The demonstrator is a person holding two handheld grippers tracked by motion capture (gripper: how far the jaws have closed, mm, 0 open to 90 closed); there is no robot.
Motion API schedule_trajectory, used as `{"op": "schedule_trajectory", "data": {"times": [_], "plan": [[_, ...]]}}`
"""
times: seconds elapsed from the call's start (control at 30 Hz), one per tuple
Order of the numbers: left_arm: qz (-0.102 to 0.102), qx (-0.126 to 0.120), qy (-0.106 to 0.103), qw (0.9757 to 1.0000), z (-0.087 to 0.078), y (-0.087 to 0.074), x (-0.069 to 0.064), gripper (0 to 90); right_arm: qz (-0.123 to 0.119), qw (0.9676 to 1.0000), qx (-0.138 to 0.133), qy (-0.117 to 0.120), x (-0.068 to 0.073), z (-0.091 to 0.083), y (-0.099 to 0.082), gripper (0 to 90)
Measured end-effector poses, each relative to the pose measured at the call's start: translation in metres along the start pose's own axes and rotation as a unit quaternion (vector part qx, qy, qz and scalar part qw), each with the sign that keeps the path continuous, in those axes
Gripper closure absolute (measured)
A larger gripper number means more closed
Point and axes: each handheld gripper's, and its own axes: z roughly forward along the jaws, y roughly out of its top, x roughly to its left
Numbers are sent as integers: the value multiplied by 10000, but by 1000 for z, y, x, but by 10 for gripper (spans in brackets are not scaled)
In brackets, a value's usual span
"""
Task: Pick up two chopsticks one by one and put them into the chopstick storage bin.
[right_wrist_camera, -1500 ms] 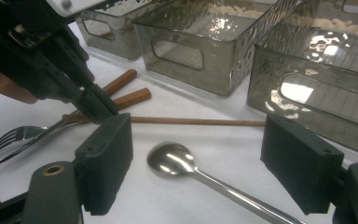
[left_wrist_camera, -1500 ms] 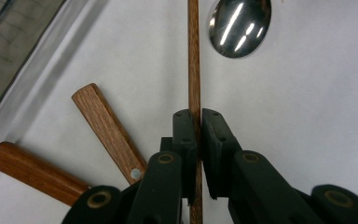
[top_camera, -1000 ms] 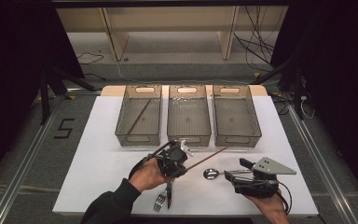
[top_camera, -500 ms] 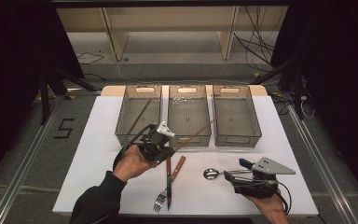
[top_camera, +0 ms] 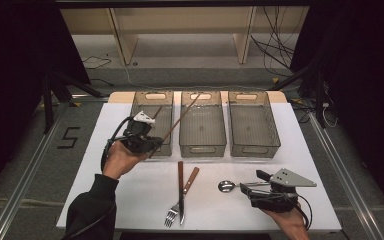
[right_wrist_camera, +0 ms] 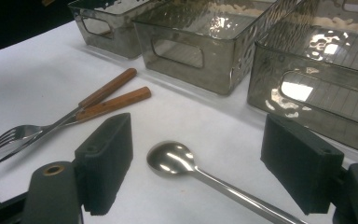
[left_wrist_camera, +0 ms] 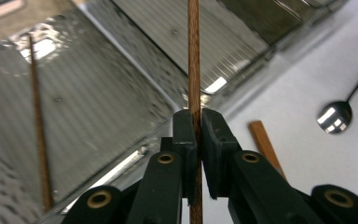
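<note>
A thin brown wooden chopstick (left_wrist_camera: 194,56), clamped between the left claw's (left_wrist_camera: 198,122) pads, slants up over the left and middle smoky plastic bins, its far tip above the middle bin (top_camera: 203,125).

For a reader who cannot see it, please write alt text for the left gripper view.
Two black jaws of the left gripper are shut on a thin wooden chopstick that runs straight up the picture, over clear smoked plastic bins. A second chopstick lies in the bin at left; a spoon rests on the white table at right.
</note>
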Motion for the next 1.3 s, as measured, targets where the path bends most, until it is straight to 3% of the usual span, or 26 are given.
{"op": "schedule_trajectory", "data": {"times": [0.27,0.67,1.3], "plan": [[-307,-125,205,9992,-6,6,27,843,14,10000,-1,-2,0,0,0,255],[-656,-215,448,9966,-2,12,62,842,20,10000,-9,-5,-1,0,0,255],[-855,-193,706,9936,14,5,86,842,32,10000,-15,-1,-1,0,0,255]]}}
